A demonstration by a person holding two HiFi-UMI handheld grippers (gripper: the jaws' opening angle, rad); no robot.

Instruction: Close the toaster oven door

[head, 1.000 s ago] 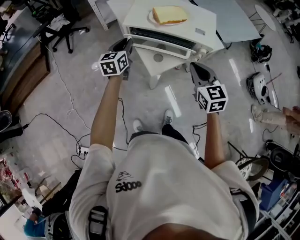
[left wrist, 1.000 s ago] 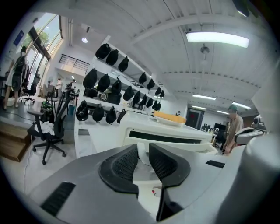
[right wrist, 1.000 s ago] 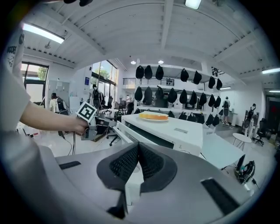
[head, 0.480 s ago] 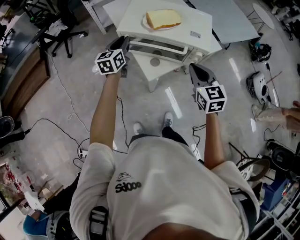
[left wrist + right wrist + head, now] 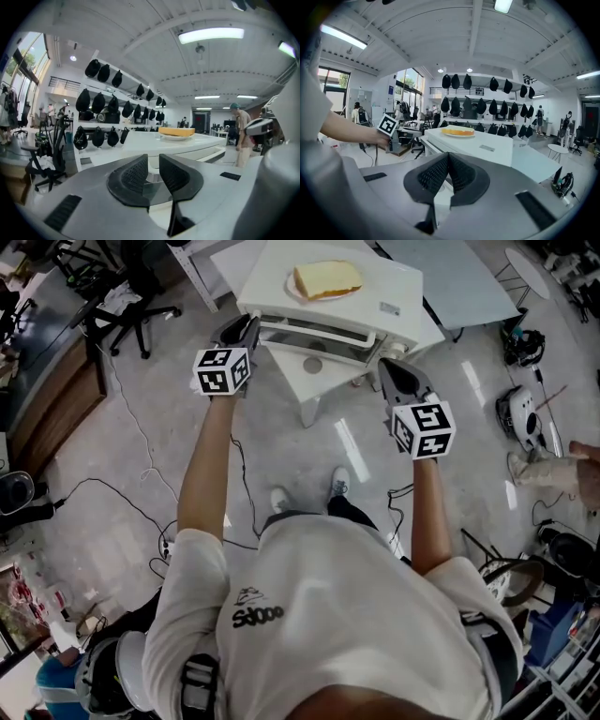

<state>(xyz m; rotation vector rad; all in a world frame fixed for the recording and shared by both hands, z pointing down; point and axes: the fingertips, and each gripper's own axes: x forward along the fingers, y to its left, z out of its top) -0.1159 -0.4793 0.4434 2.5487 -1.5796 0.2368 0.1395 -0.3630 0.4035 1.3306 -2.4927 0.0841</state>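
Head view: the toaster oven (image 5: 375, 292) stands just ahead, the left hand-held gripper (image 5: 242, 329) at its door (image 5: 314, 337). Left gripper view: jaws half-parted, pinching the door's white edge. Right gripper view: the right hand-held gripper (image 5: 448, 171) is closed and empty, short of the oven.

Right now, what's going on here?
A person stands at a white toaster oven, a gripper in each hand. The left gripper has its jaws closed on the left end of the oven door; the right gripper hovers nearby, jaws together, empty. A bread slice sits on a plate atop the oven.
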